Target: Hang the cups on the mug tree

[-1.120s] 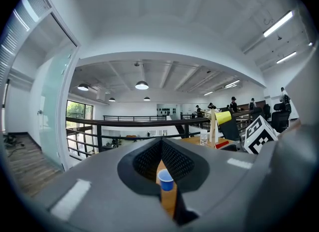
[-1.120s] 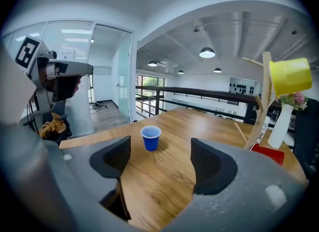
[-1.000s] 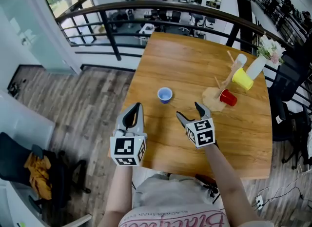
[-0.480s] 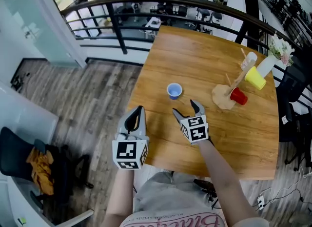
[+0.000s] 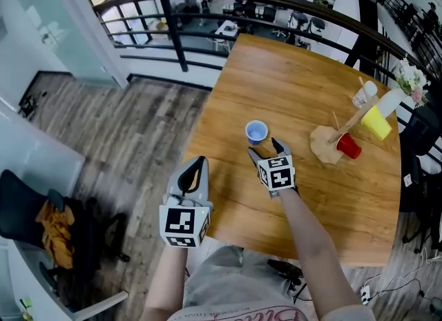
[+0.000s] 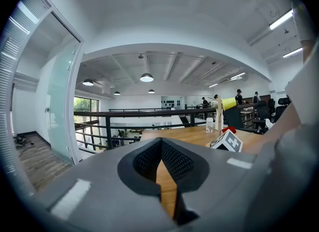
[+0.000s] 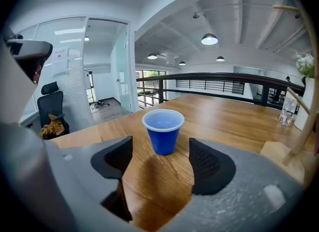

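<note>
Head view, nearest first: the left gripper (image 5: 198,161) hangs at the light wooden table's (image 5: 324,202) near left edge, jaws pressed together, empty. The right gripper (image 5: 264,148) is spread wide just short of the upright small blue plastic cup (image 5: 256,132), not touching it. Farther right, the wooden mug tree (image 5: 343,128) carries a red cup (image 5: 349,146) and a yellow cup (image 5: 377,122).

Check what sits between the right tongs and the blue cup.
Only bare table. In the right gripper view, the blue cup stands just ahead of the open right tongs, not yet between them.
</note>
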Tool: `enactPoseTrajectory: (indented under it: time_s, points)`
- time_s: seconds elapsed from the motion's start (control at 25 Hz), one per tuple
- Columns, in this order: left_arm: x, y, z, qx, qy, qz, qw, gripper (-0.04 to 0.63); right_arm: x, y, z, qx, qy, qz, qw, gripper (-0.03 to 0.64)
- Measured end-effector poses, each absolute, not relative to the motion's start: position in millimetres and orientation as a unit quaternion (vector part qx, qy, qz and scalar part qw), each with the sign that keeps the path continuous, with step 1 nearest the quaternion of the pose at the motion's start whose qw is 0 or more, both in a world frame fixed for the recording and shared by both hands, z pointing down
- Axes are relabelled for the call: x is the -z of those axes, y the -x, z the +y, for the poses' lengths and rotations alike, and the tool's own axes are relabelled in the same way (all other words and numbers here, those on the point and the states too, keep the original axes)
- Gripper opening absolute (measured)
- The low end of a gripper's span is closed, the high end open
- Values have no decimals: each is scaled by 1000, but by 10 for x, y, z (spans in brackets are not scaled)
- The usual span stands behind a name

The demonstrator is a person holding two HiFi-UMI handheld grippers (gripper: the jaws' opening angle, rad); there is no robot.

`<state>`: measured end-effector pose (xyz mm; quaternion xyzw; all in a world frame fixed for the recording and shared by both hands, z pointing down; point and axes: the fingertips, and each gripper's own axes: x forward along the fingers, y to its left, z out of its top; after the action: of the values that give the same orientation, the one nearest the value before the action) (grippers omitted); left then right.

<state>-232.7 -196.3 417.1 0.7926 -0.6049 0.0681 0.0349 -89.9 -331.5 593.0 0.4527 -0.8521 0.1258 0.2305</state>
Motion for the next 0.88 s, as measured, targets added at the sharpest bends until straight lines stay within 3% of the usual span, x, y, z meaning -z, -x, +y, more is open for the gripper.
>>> enactPoseTrajectory:
  time_s: [0.56,0.6,0.64,0.88]
  points:
    - [-4371,2452,-2125,-91,-782,-613,57,14,-6222,1110,-3621,-104,-418,-861,271,318]
    - [-4388,2448,-2132,-92,-783,-613,58,14,-6219,1108,-3632,-99,-419,-860,273,309]
    - [-4401,2447,-2141,-92,-783,-613,59,14,-6213,1098,-3646,-96,-423,-858,274,237]
    - [-4414,2420,-2184,-92,-787,-607,62,14,-6127,1100,-3616,-87,-419,-865,261,233]
